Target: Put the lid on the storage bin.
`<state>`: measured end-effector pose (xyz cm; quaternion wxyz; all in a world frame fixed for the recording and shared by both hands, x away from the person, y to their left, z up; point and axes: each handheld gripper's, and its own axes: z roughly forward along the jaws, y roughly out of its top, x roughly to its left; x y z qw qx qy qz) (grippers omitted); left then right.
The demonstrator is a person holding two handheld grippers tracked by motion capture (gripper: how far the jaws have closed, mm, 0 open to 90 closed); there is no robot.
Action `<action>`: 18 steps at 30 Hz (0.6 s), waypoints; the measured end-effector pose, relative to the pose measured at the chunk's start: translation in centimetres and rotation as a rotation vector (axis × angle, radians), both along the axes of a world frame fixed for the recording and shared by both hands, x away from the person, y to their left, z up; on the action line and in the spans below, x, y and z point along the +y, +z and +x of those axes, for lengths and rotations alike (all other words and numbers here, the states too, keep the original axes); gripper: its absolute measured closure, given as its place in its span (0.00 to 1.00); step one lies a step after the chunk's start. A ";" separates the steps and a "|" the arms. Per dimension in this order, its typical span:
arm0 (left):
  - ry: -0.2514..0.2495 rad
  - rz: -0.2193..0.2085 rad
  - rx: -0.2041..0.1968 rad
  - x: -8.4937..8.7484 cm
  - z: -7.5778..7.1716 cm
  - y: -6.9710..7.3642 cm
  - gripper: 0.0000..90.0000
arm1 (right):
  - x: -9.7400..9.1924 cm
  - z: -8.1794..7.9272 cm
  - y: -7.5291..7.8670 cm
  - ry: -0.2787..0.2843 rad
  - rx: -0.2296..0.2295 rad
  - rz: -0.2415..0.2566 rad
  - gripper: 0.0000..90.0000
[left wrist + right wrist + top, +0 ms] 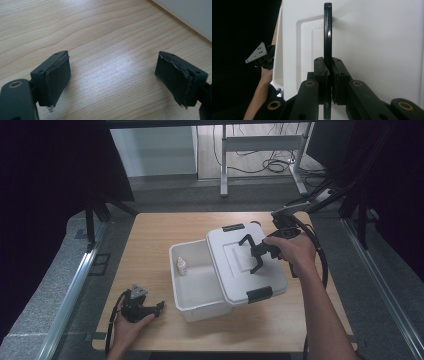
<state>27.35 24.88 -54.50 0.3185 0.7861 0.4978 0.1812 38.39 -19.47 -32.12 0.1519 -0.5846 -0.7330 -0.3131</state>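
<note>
From the high view, a white rectangular plastic storage bin [197,287] sits near the centre of the light wooden tabletop [150,240], and its white plastic lid with black end latches [235,280] lies askew over the bin's 3 o'clock half, leaving the 9 o'clock half uncovered. A small white bottle [182,266] stands inside the bin toward its 10 o'clock corner. The right claw [254,254] reaches in from 3 o'clock over the middle of the lid, at the lid's black handle [246,240]. The left claw [161,306] rests low on the tabletop at about 7 o'clock from the bin, just short of its near wall.

In the left gripper view, the left claw's jaws stand wide apart over bare wood with nothing between them; the bin's white wall edges the 2 o'clock corner.

In the right gripper view, the right claw [329,82] is clamped on the thin black handle [327,30], which runs up toward 12 o'clock against the white lid.

The grip is narrow and on a thin handle, so the lid could probably swing or twist if lifted and knock the bottle, or drag the unsteadied bin, since the left claw holds nothing.
</note>
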 end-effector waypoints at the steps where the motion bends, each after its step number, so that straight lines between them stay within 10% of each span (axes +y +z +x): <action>1: 0.000 0.000 0.000 0.0 0.0 0.0 0.15 | 0.2 0.0 0.0 0.003 0.000 0.002 0.93; 18: 0.000 -0.003 -0.001 0.0 0.0 0.0 0.15 | 2.1 0.2 -0.2 0.020 0.012 0.029 0.93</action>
